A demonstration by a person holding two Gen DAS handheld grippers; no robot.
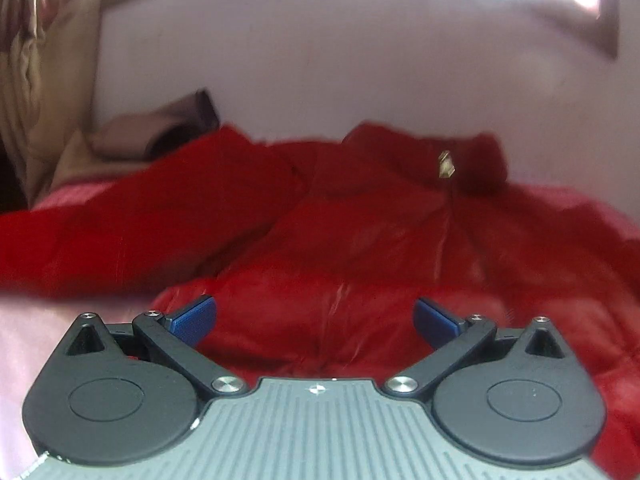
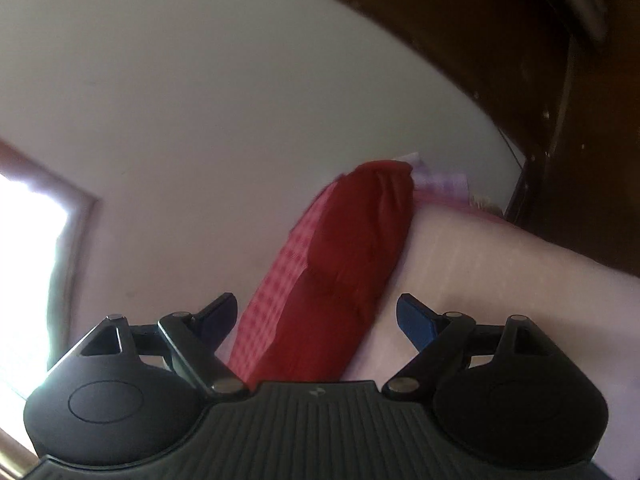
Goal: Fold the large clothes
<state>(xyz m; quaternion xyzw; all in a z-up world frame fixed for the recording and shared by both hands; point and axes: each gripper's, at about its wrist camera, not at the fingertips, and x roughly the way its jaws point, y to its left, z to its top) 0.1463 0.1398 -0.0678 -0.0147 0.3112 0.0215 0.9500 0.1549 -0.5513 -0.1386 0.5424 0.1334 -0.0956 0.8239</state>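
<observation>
The red jacket (image 1: 360, 232) lay spread on the pink bed (image 1: 24, 344), unfolded. The left gripper (image 1: 316, 320) and right gripper (image 2: 316, 320) stood wide and empty between grasps. Next, each probably needed a fresh edge to pinch.

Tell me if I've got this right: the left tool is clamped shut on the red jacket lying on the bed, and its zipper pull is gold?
Not quite. The left wrist view shows the left tool wide open, its blue pads apart with nothing pinched between them. The rest holds: the red jacket lies on the bed, and its zipper pull is gold.
</observation>
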